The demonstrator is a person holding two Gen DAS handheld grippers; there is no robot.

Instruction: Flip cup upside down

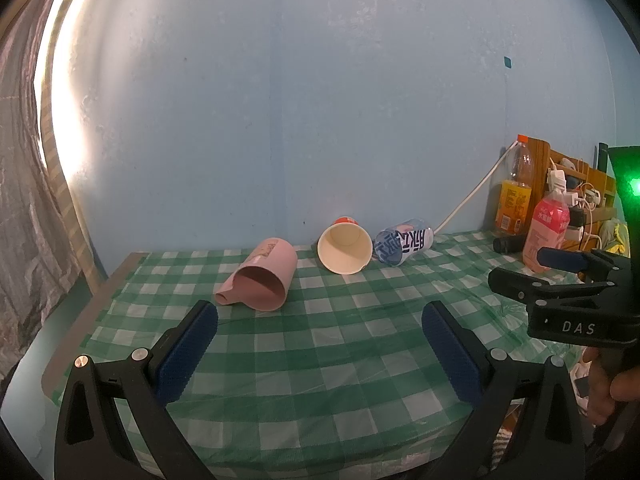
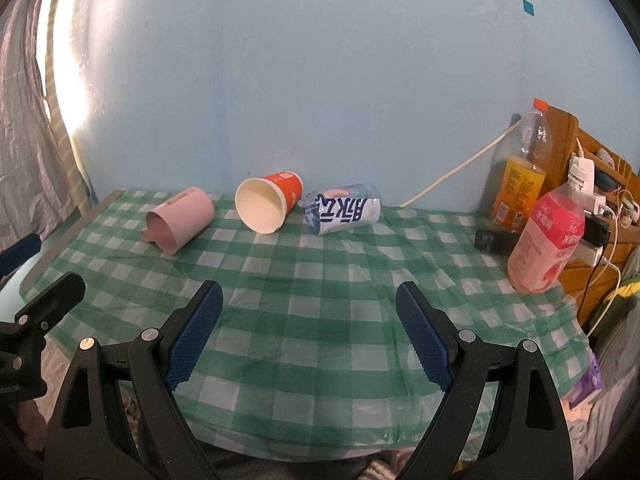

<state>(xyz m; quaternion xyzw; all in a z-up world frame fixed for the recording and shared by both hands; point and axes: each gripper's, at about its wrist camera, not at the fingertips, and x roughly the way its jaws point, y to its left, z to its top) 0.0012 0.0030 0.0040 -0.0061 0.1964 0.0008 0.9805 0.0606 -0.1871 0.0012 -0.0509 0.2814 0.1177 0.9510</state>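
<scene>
Three cups lie on their sides near the wall on the green checked tablecloth (image 1: pixel 320 352). A pink mug (image 1: pixel 260 280) lies at the left, its mouth toward me. An orange paper cup (image 1: pixel 345 248) with a cream inside lies in the middle. A clear blue-printed cup (image 1: pixel 404 242) lies to its right. They also show in the right wrist view: the pink mug (image 2: pixel 180 220), the orange cup (image 2: pixel 268 202), the blue-printed cup (image 2: pixel 344 208). My left gripper (image 1: pixel 320 316) is open and empty, short of the mug. My right gripper (image 2: pixel 310 300) is open and empty over the cloth's middle; it also shows at the right of the left wrist view (image 1: pixel 516 268).
A yellow drink bottle (image 2: pixel 520 172), a pink drink bottle (image 2: pixel 548 240) and a small black object (image 2: pixel 496 242) stand at the back right. A wooden shelf (image 2: pixel 600 184) with chargers and cables sits beyond them. A white cable (image 2: pixel 452 176) runs down the blue wall. A curtain (image 2: pixel 28 120) hangs at the left.
</scene>
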